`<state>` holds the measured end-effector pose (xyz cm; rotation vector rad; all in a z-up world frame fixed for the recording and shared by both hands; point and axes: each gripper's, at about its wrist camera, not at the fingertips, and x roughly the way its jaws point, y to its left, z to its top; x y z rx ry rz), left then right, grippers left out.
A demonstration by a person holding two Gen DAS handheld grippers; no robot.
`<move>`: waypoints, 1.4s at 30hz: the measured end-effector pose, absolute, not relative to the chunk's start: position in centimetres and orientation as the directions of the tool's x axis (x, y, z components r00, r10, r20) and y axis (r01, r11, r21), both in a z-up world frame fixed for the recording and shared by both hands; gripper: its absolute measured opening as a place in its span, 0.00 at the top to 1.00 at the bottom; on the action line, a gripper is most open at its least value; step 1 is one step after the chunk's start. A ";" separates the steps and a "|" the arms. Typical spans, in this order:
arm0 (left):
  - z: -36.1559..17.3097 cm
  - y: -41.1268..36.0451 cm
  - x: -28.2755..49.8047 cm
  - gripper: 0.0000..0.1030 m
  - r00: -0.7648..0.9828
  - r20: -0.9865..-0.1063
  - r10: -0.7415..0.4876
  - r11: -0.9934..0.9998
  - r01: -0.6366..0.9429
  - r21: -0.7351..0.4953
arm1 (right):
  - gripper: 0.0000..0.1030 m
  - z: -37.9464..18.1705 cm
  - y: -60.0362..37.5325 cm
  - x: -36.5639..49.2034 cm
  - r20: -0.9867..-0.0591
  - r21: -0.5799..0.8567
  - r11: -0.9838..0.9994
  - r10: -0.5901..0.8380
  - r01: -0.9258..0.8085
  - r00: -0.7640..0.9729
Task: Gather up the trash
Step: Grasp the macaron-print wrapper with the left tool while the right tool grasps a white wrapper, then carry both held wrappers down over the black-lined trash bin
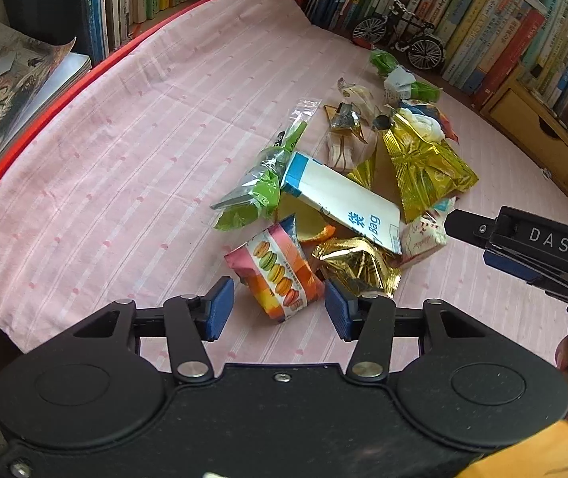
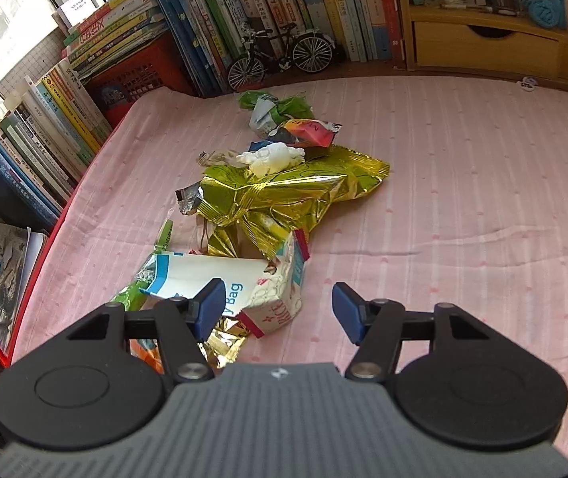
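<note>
On a pink striped cloth [image 1: 124, 151] ringed by shelved books [image 2: 212, 20], a heap of trash lay near the middle. Left gripper [image 1: 280, 308] hung low over the near edge of the heap, blue pads spread, a macaron-print wrapper [image 1: 278, 271] between them; neither pad pressed on it. Just beyond lay a crumpled gold foil wrapper [image 1: 357, 265], a white-and-blue paper bag [image 1: 339, 195] and a green plastic wrapper [image 1: 258, 191]. Right gripper [image 2: 278, 310] stood beside the heap, pads spread wide; a small white-and-red packet [image 2: 280, 298] sat between them, nearer the left pad, not pinched. A large gold foil bag [image 2: 284, 195] lay farther back with a white crumpled tissue [image 2: 272, 157] on top. A model bicycle [image 2: 280, 55] stood against the books, next to a wooden drawer unit [image 2: 483, 46].
</note>
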<state>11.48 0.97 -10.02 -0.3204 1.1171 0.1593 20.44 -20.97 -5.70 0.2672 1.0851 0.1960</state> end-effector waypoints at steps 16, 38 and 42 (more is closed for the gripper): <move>-14.2 0.8 14.2 0.69 0.408 -0.912 -0.045 0.904 -0.373 -0.211 | 0.75 -8.9 -20.9 21.7 -0.887 0.348 0.937 0.331 -0.004 0.322; -6.5 0.2 7.7 0.73 0.535 -0.830 -0.156 0.963 -0.103 -0.247 | 0.76 -1.5 -22.9 13.9 -0.833 0.274 0.961 0.218 0.036 0.508; -5.1 0.5 5.8 0.74 0.554 -0.813 -0.178 0.968 -0.049 -0.245 | 0.76 -0.3 -23.1 11.6 -0.824 0.273 0.960 0.197 0.068 0.532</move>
